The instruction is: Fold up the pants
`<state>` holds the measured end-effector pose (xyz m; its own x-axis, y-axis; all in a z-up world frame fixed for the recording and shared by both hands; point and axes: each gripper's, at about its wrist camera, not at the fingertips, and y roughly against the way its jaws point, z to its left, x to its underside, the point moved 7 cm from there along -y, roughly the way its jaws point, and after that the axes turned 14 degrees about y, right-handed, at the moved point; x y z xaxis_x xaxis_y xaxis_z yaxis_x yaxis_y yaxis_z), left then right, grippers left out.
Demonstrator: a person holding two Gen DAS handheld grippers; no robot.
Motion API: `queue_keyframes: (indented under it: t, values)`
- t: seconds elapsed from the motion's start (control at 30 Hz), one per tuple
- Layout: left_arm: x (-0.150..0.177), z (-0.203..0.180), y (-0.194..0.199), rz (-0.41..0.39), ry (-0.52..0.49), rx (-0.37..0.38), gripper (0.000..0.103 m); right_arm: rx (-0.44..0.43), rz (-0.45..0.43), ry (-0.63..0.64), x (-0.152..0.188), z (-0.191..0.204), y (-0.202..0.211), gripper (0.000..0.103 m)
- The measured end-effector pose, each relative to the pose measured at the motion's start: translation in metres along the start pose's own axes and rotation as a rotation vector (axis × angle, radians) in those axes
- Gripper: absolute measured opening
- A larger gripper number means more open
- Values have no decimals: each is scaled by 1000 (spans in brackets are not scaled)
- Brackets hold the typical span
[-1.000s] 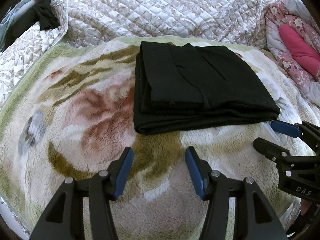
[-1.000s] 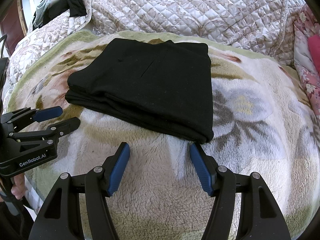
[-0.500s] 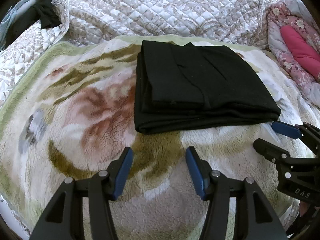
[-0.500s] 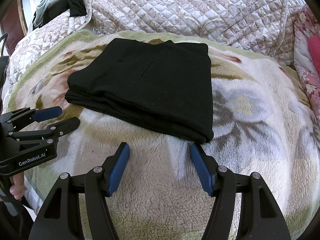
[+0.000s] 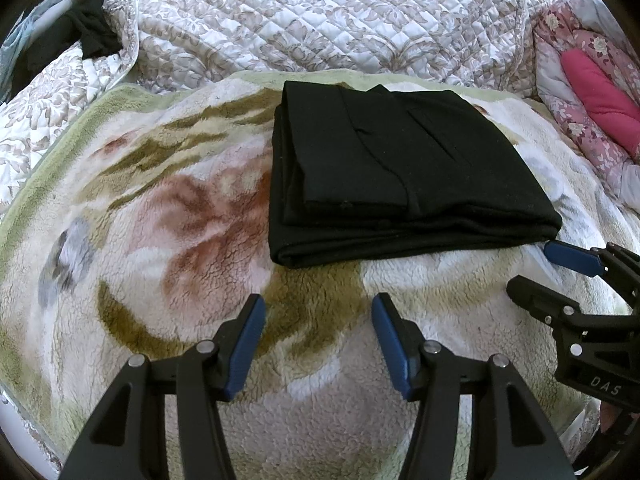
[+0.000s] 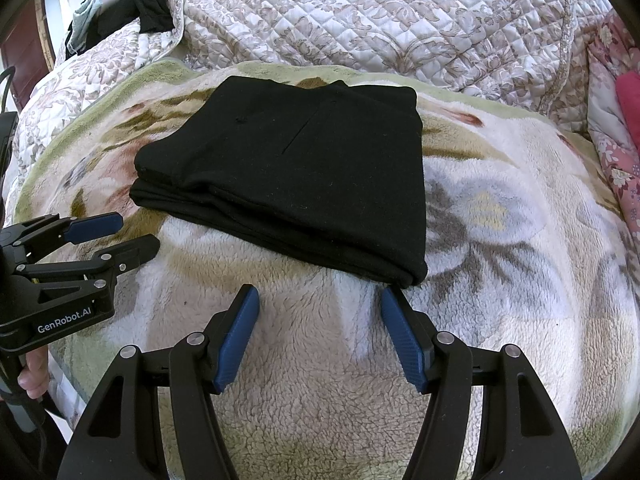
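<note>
Though layered, black pants (image 5: 392, 168) (neatly folded)

A: Where do the pants (image 5: 400, 168) lie?
B: Folded in a stack on the fleece blanket (image 5: 160, 240), toward its far edge, slightly right of centre in the left wrist view.

A: Behind them?
B: A quilt (image 5: 320, 12) runs along the back of the bed. A heap of clothes (image 5: 80, 36) sits at the far left, a floral bundle (image 5: 592, 92) at the far right.

A: Hand-held grippers?
B: Both stand before the near edge of the stack, apart from it, over bare blanket. The left hand-held gripper (image 5: 318, 320) is left of the right hand-held gripper (image 6: 320, 308); nothing lies between the fingers of either.
</note>
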<state>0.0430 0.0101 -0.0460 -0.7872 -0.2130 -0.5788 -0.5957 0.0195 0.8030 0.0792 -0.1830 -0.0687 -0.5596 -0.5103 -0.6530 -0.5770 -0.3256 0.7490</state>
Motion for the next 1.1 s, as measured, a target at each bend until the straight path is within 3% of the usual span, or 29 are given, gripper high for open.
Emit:
queue_keyframes:
  t: [1.1]
  values:
    - [1,1,0,1,-1,0,59,5,-1,1,0,0,-1,64]
